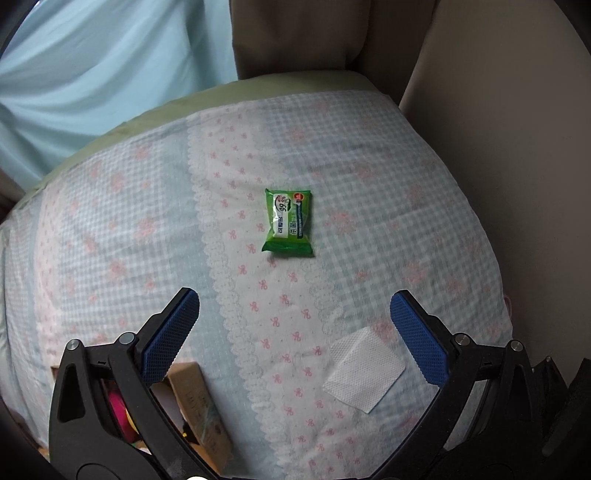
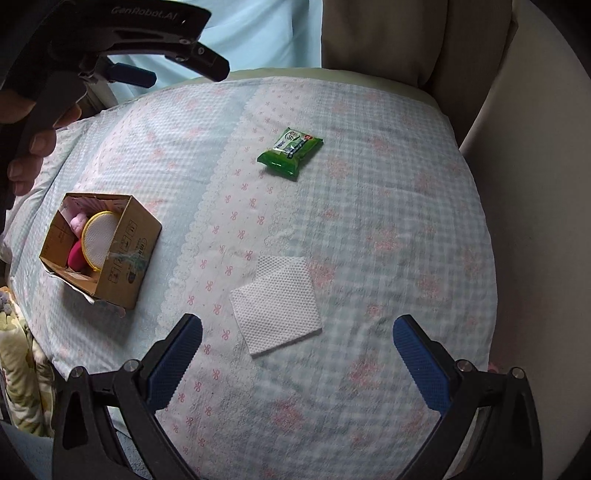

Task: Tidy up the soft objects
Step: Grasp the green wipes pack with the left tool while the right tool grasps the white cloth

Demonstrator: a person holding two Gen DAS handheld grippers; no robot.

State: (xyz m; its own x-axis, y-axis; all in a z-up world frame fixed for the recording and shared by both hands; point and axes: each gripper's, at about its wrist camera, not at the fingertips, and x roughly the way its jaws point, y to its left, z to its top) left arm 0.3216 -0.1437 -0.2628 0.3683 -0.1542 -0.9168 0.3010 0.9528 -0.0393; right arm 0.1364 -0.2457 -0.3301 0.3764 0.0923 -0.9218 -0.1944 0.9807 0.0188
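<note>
A bed covered by a pale blue-and-pink checked quilt [image 2: 369, 240] with small pink bows is seen from both wrist cameras. A green wet-wipe packet [image 1: 289, 222] lies flat near the middle of the quilt, on the lace-edged white strip, well apart from everything else. Nearer the cameras, a folded white tissue [image 2: 276, 305] is spread on the quilt; in the right wrist view it is placed just ahead of the right gripper [image 2: 297, 363], between the lines of its two fingers, with nothing standing between them. The right gripper is held wide open, its blue pads [image 2: 421, 363] spread apart and nothing caught between them. The left gripper [image 1: 295, 332] is likewise held wide open and empty above the quilt, the tissue being seen just inside its right-hand finger and the packet farther ahead. A small cardboard box [image 2: 125, 254] is set on the quilt to the left, well apart from the tissue; inside it a yellow-rimmed white round pad [image 2: 99, 234], a magenta sponge [image 2: 75, 254] and a pale pink soft item [image 2: 77, 221] are packed together. In the left wrist view the box is partly hidden behind the left finger. Light blue curtains [image 1: 92, 66], a tan cushion [image 1: 295, 33] and a cream wall panel [image 2: 535, 184] are seen beyond and beside the bed.
</note>
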